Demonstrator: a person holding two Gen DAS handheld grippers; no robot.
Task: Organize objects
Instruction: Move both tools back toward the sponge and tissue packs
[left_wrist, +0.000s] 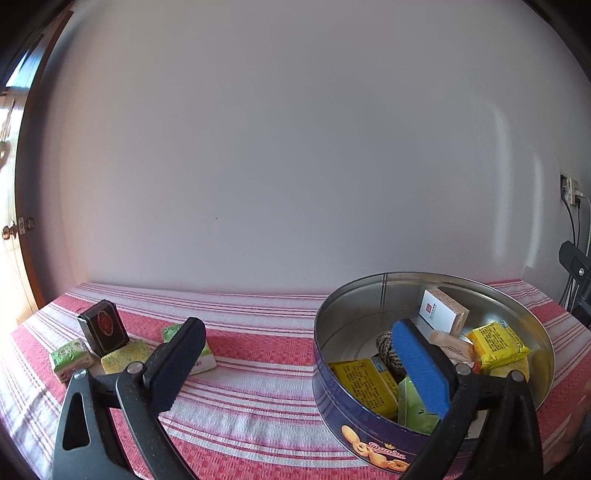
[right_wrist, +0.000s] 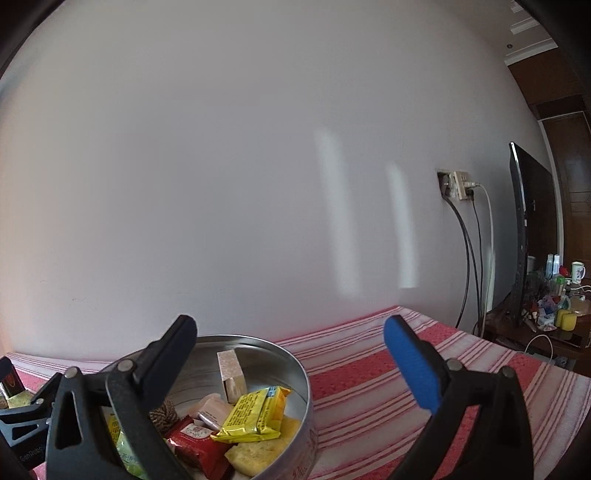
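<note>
You face a plain white wall (right_wrist: 221, 166) ahead of your tongs. Right of them hang a plug socket (right_wrist: 456, 184) and a dark screen (right_wrist: 524, 229). A brown door (left_wrist: 27, 236) stands far left.

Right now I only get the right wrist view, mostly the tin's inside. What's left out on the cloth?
Observer: Four items lie left of the tin: a dark box, a green packet, a pale yellow packet and a green-and-white packet.
Operator: Is the left tool free to fetch one?
Observer: Yes. The left tool is open, with nothing between its fingers.
</note>
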